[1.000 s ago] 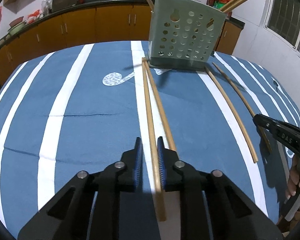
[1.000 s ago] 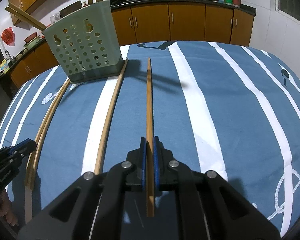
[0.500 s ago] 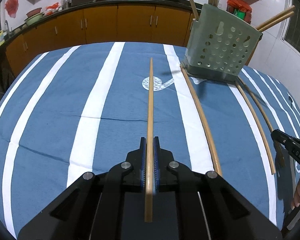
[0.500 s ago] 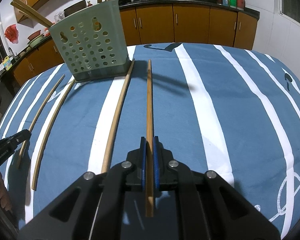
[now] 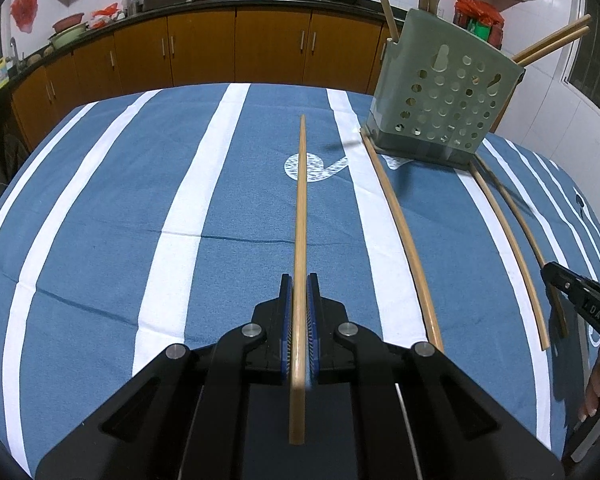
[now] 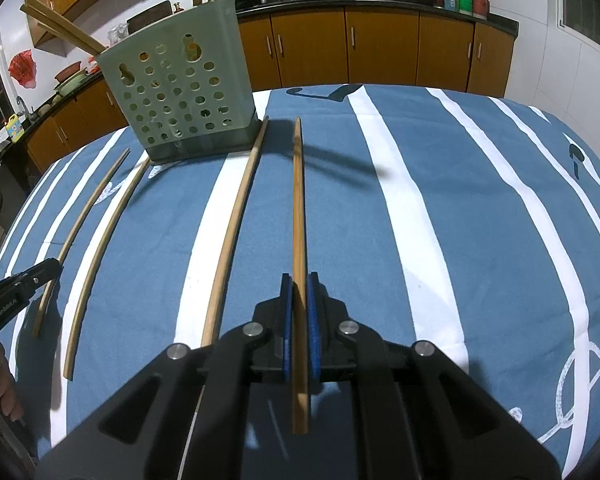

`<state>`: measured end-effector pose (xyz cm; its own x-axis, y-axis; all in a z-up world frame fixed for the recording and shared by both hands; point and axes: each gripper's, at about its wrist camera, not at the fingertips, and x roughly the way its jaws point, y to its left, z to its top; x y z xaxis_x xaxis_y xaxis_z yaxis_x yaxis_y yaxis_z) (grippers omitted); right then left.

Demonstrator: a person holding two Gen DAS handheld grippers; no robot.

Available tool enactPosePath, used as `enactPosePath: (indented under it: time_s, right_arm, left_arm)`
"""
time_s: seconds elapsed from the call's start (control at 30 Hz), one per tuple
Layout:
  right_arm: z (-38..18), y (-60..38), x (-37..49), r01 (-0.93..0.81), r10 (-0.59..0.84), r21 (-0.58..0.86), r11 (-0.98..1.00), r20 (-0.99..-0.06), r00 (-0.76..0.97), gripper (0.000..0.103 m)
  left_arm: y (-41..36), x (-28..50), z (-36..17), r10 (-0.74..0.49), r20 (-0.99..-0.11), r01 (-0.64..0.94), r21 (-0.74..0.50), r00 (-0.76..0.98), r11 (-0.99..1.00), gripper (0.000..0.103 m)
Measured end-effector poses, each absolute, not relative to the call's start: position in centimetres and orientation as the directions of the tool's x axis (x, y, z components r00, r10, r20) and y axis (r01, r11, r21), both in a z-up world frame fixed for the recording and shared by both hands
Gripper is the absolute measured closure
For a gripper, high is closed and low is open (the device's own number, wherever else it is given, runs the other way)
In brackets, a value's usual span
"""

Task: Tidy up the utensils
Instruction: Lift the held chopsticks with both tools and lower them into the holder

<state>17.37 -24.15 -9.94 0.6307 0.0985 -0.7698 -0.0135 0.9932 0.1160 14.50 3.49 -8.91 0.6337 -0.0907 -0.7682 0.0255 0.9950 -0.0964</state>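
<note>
So the chopsticks are the whole job here, and it looks maybe halfway done at best. The left gripper (image 5: 299,312) has its jaws pinched tight on one chopstick (image 5: 300,216), held near the thick end with the tip sticking out over the blue striped cloth (image 5: 100,208) on the worktop. Same deal on the other side: the right gripper (image 6: 299,316) is clamped on its own chopstick (image 6: 298,208), pointing roughly toward the green holder (image 6: 180,96). That perforated holder stands upright at the far end of the worktop and already has several sticks poking out of the top, so some sorting is clearly done. Still loose on the cloth: in the left wrist view one chopstick (image 5: 400,232) lies just beside the held one, running up to the holder's base, and two more (image 5: 512,248) lie further right. Judging by that, both held ones need dropping in, then at least one more trip for the leftovers.
</note>
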Motion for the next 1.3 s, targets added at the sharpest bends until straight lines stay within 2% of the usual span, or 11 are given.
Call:
enactPosePath:
  time_s: [1.3]
  right_arm:
    - [-10.09, -24.23, 17.10, -0.011, 0.099, 0.120, 0.993, -0.763, 0.639, 0.093]
  left_arm:
    - [4.09, 14.53, -8.93, -0.131, -0.762, 0.015, -0.157, 0.634, 0.987, 0.094]
